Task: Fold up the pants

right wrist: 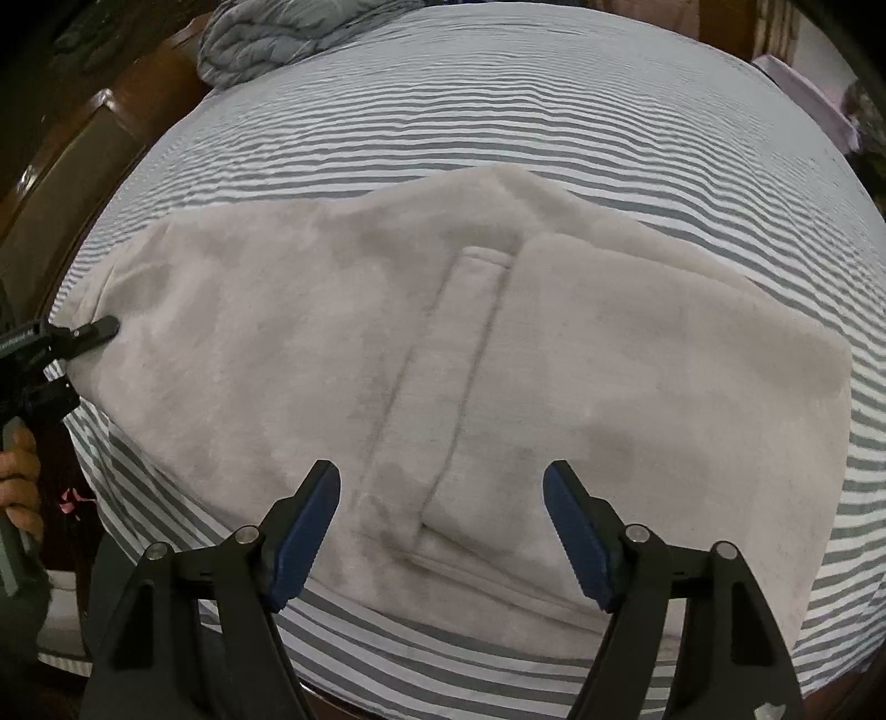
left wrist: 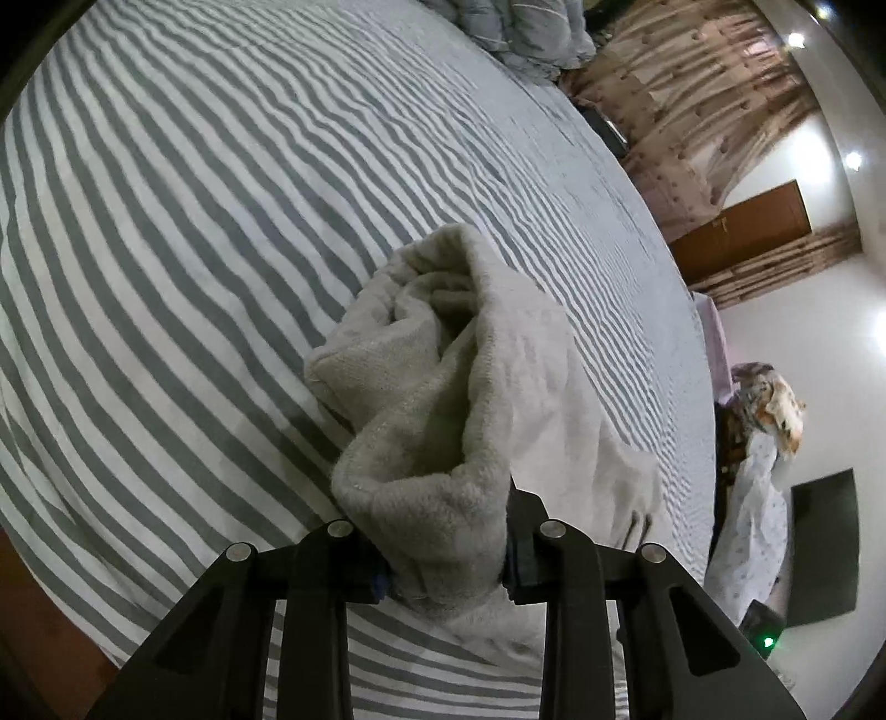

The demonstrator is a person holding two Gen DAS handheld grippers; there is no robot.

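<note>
Light grey fleece pants (right wrist: 443, 343) lie spread across a grey-and-white striped bed (right wrist: 498, 111). My left gripper (left wrist: 448, 576) is shut on a bunched edge of the pants (left wrist: 443, 421) and lifts it off the bed. It also shows in the right wrist view (right wrist: 83, 338), at the left end of the pants. My right gripper (right wrist: 443, 498) is open and empty, hovering above the near edge of the pants, by a flat seam or pocket strip (right wrist: 443, 387).
A grey quilt (right wrist: 288, 33) is bunched at the far end of the bed. A brown wooden bed frame (right wrist: 66, 166) runs along the left. In the left wrist view, curtains (left wrist: 692, 111), a wooden door (left wrist: 747, 232) and a clothes pile (left wrist: 769, 410) stand beyond the bed.
</note>
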